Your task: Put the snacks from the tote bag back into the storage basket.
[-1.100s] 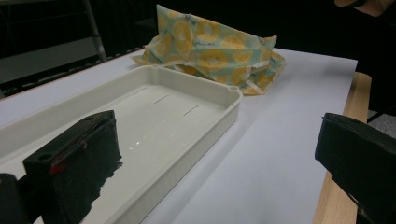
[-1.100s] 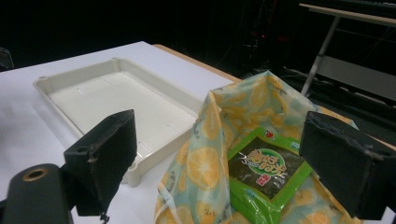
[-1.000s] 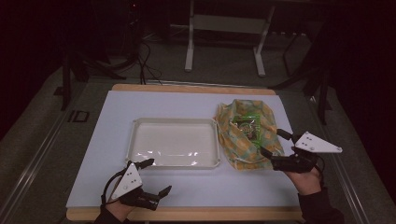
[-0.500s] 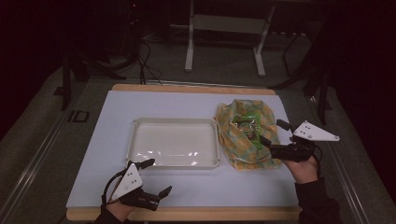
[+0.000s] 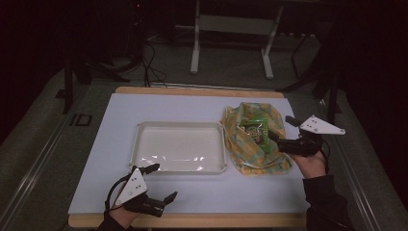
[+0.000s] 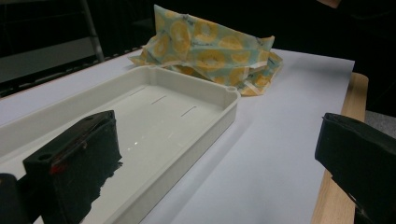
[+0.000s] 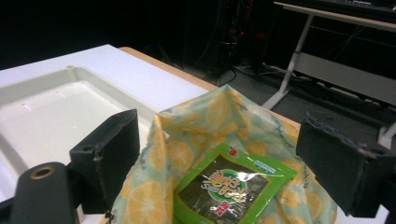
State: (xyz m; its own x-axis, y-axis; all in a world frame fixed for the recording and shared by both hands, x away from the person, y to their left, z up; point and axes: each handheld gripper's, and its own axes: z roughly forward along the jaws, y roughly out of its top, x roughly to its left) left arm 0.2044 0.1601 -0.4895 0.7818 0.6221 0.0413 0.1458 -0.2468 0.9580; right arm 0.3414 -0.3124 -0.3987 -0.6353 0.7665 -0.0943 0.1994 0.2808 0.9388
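Packet (image 5: pixel 255 131) lies on the bag (image 5: pixel 240 149), right of the empty tray (image 5: pixel 139 144); right claw (image 5: pixel 283 130) hovers wide beside it. Left claw (image 6: pixel 210 172) gapes near the tray (image 6: pixel 224 112), holding nothing. Right claw (image 7: pixel 219 158) straddles the packet (image 7: pixel 231 186): closing could pinch bag (image 7: pixel 205 116) too.

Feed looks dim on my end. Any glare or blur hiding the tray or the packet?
High view: dark surroundings, lit table, a glare streak along the white tray's near edge. Left gripper view: tray floor shiny, jaws soft-focus up close. Right gripper view: green snack packet sharp enough, its foil glinting; fine print unreadable.
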